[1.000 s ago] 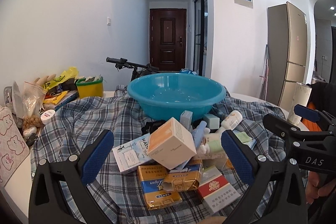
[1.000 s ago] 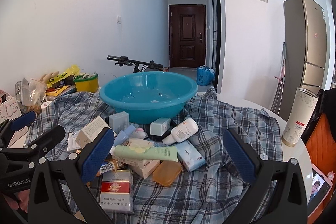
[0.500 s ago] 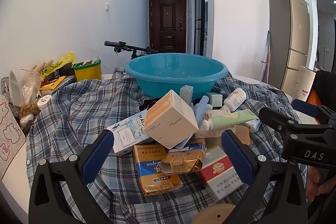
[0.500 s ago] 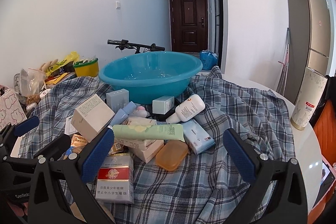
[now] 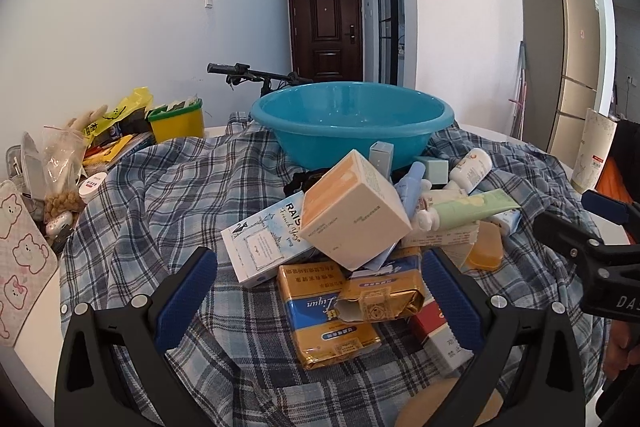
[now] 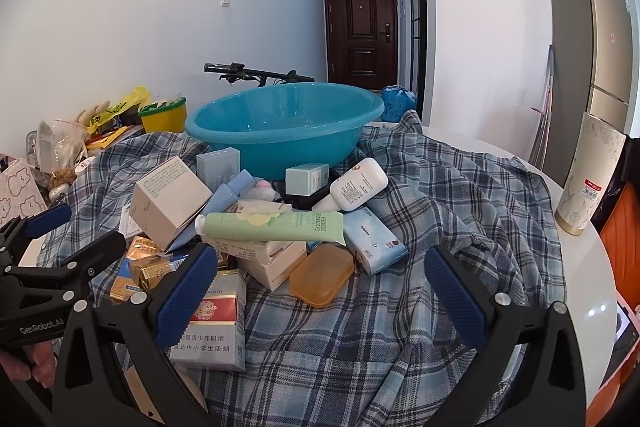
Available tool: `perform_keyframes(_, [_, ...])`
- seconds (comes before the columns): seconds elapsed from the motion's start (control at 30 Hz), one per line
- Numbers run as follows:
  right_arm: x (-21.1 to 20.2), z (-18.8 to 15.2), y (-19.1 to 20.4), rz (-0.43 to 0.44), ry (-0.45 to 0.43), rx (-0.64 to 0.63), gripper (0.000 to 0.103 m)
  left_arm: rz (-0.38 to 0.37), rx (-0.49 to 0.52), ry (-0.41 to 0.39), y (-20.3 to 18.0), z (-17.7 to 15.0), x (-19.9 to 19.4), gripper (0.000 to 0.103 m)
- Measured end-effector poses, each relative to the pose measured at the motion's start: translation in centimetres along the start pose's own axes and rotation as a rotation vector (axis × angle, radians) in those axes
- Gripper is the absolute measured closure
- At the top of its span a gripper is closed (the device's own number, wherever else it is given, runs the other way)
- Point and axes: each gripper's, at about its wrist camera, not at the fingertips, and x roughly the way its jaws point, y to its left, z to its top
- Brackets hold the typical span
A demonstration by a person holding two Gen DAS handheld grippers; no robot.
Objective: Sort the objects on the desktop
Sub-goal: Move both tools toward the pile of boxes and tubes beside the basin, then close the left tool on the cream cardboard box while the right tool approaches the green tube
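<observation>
The pile I have to sort sits mid-tabletop on a blue plaid cloth (image 6: 420, 327), just in front of the teal basin (image 5: 352, 123). On top, a cream-and-orange carton (image 5: 354, 209) tilts on one corner over a pale blue "RAIS" box (image 5: 272, 243) and gold cigarette packs (image 5: 332, 319). A green tube (image 6: 276, 227) lies across white boxes, with an orange soap case (image 6: 322, 275) touching their near side and a red-and-white cigarette pack (image 6: 212, 323) nearest me. A white bottle (image 6: 358, 185) leans beside a small mint box (image 6: 306, 179) close to the basin.

My left gripper (image 5: 318, 297) hangs over the near edge of the pile, fingers (image 5: 186, 297) spread wide and empty. My right gripper (image 6: 320, 293) is likewise wide apart, holding nothing, fingers (image 6: 454, 293) flanking the soap case. At the tabletop's left edge sits a yellow tub (image 5: 176, 121) among bags; a tall patterned canister (image 6: 588, 175) stands at the right edge.
</observation>
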Motion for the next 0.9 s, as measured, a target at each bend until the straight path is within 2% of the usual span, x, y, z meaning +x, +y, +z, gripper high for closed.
perform_keyframes(0.17, [0.2, -0.4, 0.2, 0.015, 0.007, -0.011, 0.000, -0.007, -0.003, 0.011, 0.6, -0.1, 0.3, 0.000])
perform_keyframes(0.23, [0.5, -0.5, 0.3, 0.021, 0.016, -0.012, 0.004, -0.007, -0.004, 0.020, 0.8, -0.1, 0.6, 0.000])
perform_keyframes(0.3, [0.7, -0.7, 0.3, 0.036, 0.030, -0.016, 0.014, -0.009, -0.004, 0.026, 0.9, -0.2, 0.9, 0.000])
perform_keyframes(0.43, [1.0, -1.0, 0.5, 0.056, 0.045, -0.025, 0.019, -0.059, 0.020, 0.008, 0.7, 0.1, 0.9, 0.002])
perform_keyframes(0.47, [1.1, -1.1, 0.5, 0.059, 0.048, -0.024, 0.020, -0.074, 0.028, 0.002, 0.7, 0.2, 0.9, 0.004])
perform_keyframes(0.5, [1.2, -1.2, 0.5, 0.061, 0.050, -0.022, 0.020, -0.083, 0.035, 0.003, 0.5, 0.4, 1.1, 0.014])
perform_keyframes(0.53, [1.2, -1.2, 0.4, 0.062, 0.052, -0.021, 0.020, -0.094, 0.044, 0.008, 0.4, 0.5, 1.3, 0.029])
perform_keyframes(0.6, [1.3, -1.2, 0.3, 0.060, 0.054, -0.018, 0.020, -0.122, 0.069, 0.026, 0.0, 0.6, 1.9, 0.045])
perform_keyframes(0.7, [1.3, -1.3, 0.0, 0.057, 0.055, -0.012, 0.020, -0.135, 0.119, 0.060, -0.8, 0.5, 2.8, 0.045])
perform_keyframes(0.77, [1.3, -1.3, -0.2, 0.054, 0.055, -0.007, 0.020, -0.145, 0.137, 0.070, -1.2, 0.5, 3.1, 0.041])
perform_keyframes(0.83, [1.4, -1.4, -0.4, 0.052, 0.059, -0.001, 0.020, -0.140, 0.148, 0.067, -1.5, 0.5, 3.2, 0.009])
perform_keyframes(0.9, [1.6, -1.5, -0.6, 0.050, 0.064, 0.004, 0.020, -0.163, 0.150, 0.017, -1.6, 0.7, 2.8, 0.005])
